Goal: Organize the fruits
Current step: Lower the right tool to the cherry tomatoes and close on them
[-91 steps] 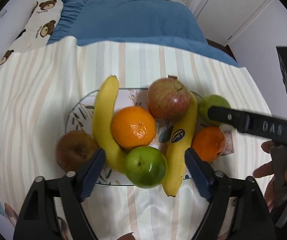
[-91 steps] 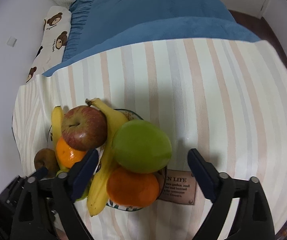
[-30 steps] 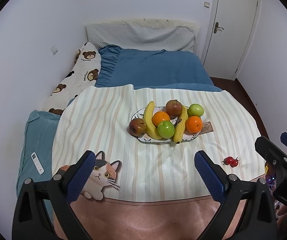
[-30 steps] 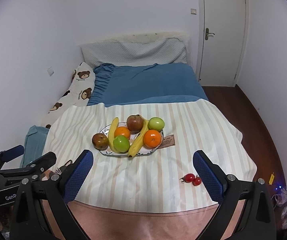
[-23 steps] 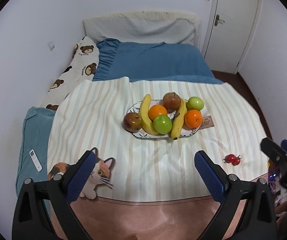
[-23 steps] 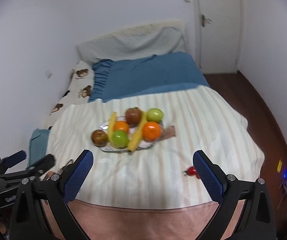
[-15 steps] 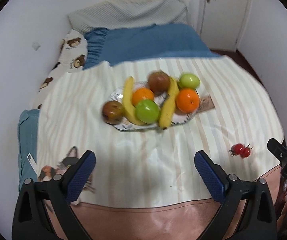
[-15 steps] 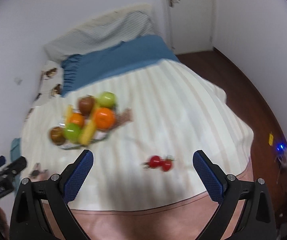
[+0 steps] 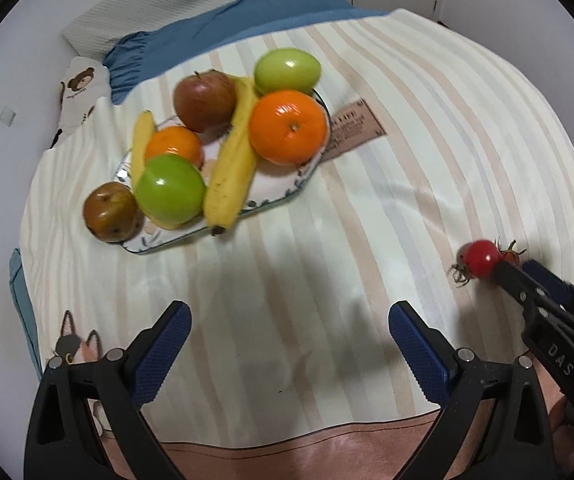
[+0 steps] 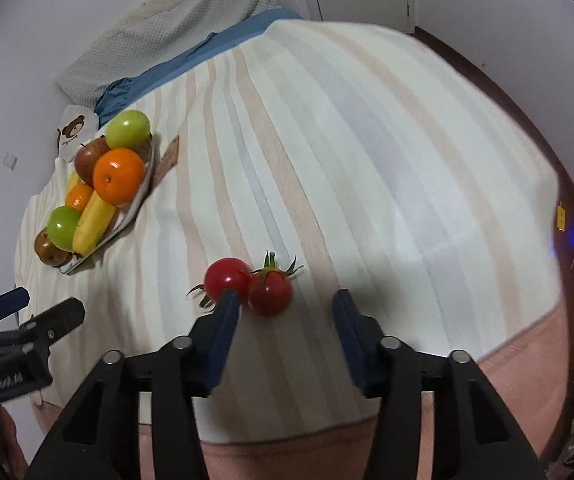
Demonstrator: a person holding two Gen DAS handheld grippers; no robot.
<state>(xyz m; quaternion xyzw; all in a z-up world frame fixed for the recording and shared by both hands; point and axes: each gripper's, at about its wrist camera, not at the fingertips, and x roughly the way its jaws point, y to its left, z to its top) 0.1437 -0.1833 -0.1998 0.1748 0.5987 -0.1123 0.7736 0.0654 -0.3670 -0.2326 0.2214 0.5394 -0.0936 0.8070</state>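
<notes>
Small white-walled bedroom; bed spread with a soft, striped blanket (image 10: 367, 160). Two cherry tomatoes (image 10: 249, 286) near the blanket's front edge, touching each other, well apart from the plate (image 9: 275, 188) toward the back-left corner. Right gripper (image 10: 285, 304) closing: one pad between the tomatoes, the other clear, nothing pinched yet. Left gripper (image 9: 287, 316) wide open over bare blanket, empty.

Best to centre on the nearer tomato and squeeze gently; thin glossy skin, round, quick to roll on yielding cloth, spiky green calyx. Plate flat, oval, leaf-printed, already crowded with waxy apples (image 9: 169, 188), dimpled oranges (image 9: 287, 126) and smooth curved bananas (image 9: 231, 160).
</notes>
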